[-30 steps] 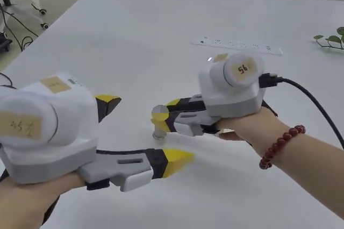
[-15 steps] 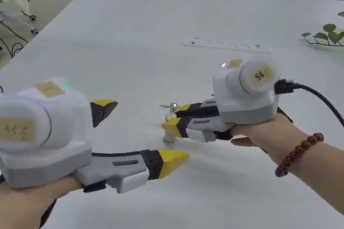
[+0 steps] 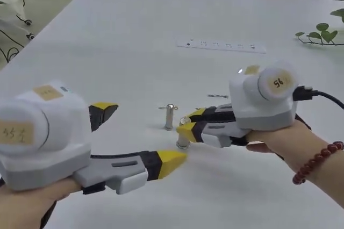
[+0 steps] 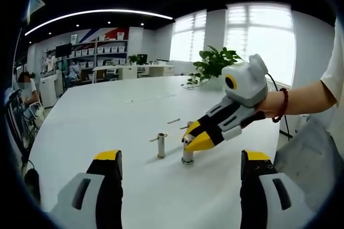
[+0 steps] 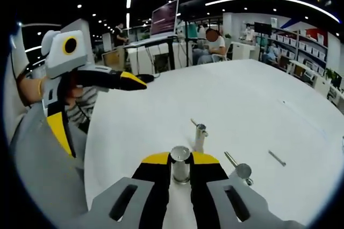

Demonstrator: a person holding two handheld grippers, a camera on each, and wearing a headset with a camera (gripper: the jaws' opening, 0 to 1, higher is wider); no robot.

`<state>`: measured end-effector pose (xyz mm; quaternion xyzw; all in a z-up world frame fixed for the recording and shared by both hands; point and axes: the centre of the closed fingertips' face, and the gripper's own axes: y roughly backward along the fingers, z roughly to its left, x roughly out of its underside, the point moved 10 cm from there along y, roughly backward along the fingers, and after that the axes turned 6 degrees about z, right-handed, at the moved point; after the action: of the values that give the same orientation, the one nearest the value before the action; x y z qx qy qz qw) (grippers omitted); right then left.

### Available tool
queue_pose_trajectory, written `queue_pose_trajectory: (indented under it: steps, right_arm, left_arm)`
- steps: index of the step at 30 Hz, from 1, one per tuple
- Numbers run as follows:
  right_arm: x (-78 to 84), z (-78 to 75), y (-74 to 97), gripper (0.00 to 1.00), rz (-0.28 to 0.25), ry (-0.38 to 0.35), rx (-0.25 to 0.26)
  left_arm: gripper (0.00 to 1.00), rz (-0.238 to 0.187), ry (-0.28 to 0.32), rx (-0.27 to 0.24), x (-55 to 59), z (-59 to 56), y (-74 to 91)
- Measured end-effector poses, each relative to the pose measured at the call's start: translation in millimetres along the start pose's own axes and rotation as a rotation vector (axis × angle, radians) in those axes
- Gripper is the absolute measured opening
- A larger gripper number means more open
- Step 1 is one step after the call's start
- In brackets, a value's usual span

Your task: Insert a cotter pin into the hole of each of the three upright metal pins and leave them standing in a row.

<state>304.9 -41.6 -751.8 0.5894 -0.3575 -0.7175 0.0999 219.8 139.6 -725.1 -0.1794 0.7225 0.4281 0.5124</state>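
Power strip [image 3: 221,45] lies far back, a loose cotter [image 3: 217,96] nearer. Right gripper [image 3: 189,122] clamps an upright silver pin [image 5: 180,171] beside a cottered pin [image 3: 169,116]; left gripper [image 3: 142,132] gapes wide.

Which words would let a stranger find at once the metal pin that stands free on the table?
On the white table, find the right gripper with yellow tips. The free pin stands upright close beside those tips. A thin cotter pin crosses its top and nothing grips it, while the held pin sits clamped between that gripper's jaws.
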Motion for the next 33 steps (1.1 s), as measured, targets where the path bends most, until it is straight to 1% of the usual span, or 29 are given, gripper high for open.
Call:
queue_pose_trajectory:
  steps: [9,14,17,20,21,22,23,27,33]
  right_arm:
    - [11.5,-4.3,8.8,0.13,0.0,-0.017,0.019]
    - [15.7,-5.7,10.8,0.13,0.0,-0.022,0.026]
    - [19.8,-5.2,11.6,0.13,0.008,-0.013,0.037]
    - [25.6,-5.7,12.2,0.13,0.009,-0.035,0.033]
    - [25.2,-5.9,12.4,0.13,-0.014,-0.035,0.035]
    - [27.3,-5.6,13.8,0.13,-0.003,-0.05,0.033]
    - [26.9,-5.4,13.4,0.13,-0.014,-0.059,0.036]
    - [27.4,-2.1,13.2,0.14,-0.01,-0.038,0.047]
    - [28.9,2.5,12.4,0.14,-0.021,-0.012,0.062]
  left_arm:
    - [0.91,0.005,-0.005,0.002,0.0,-1.5,-0.9]
    - [0.9,0.008,-0.005,0.007,0.1,-2.1,-2.0]
    - [0.9,0.013,-0.007,0.006,0.4,-2.2,-2.2]
    - [0.9,0.013,-0.004,0.005,0.5,-2.0,-2.0]
    - [0.9,0.014,-0.004,0.004,0.5,-2.0,-2.1]
    - [0.9,0.015,-0.005,0.005,0.5,-2.2,-2.1]
    - [0.9,0.015,-0.005,0.006,0.5,-2.4,-2.2]
    - [0.9,0.02,-0.007,0.009,0.8,-2.8,-2.4]
    - [0.9,0.025,-0.01,0.008,1.3,-2.4,-2.2]
